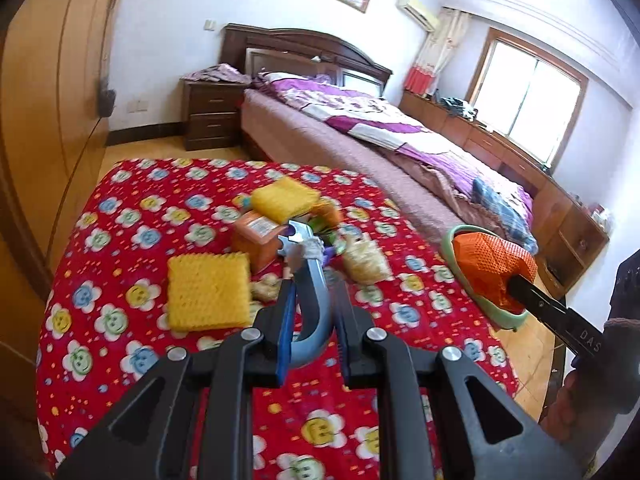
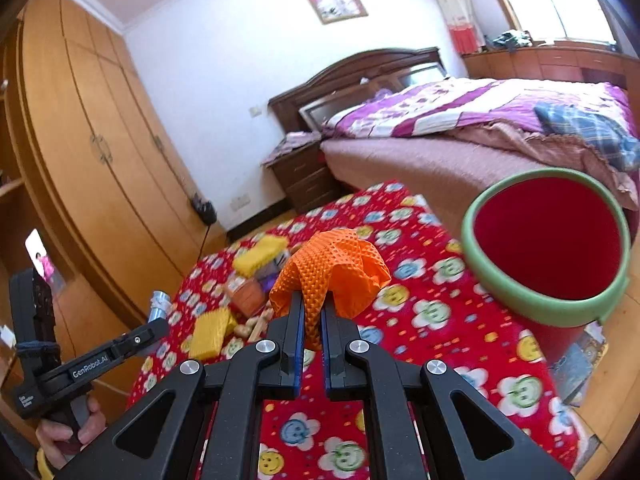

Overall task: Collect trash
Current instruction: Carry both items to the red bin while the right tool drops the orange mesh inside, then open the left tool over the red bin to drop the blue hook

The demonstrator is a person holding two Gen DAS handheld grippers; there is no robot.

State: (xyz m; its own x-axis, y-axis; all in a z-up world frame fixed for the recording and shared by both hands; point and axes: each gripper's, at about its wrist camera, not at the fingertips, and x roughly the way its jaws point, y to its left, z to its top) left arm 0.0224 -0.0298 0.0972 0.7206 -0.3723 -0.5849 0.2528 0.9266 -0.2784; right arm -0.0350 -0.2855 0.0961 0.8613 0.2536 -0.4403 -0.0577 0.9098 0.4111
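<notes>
Surface [image 2: 440, 320], floral cloth: right hand-held gripper [image 2: 311, 320] clamps orange mesh [image 2: 336, 276]; left hand-held gripper [image 1: 310, 312] clamps blue tongs [image 1: 316, 280]. Carry mesh over bin [image 2: 544, 304] at right edge before opening.

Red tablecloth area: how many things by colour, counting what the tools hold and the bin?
Yellow: 2, the near sponge pad and the far sponge pad
Orange: 2, the textured glove in the right tool and the orange box
Grey-blue: 1, the curved handle in the left tool
Red with green rim: 1, the bin
Total: 6; the blurred mixed scraps are uncounted.
</notes>
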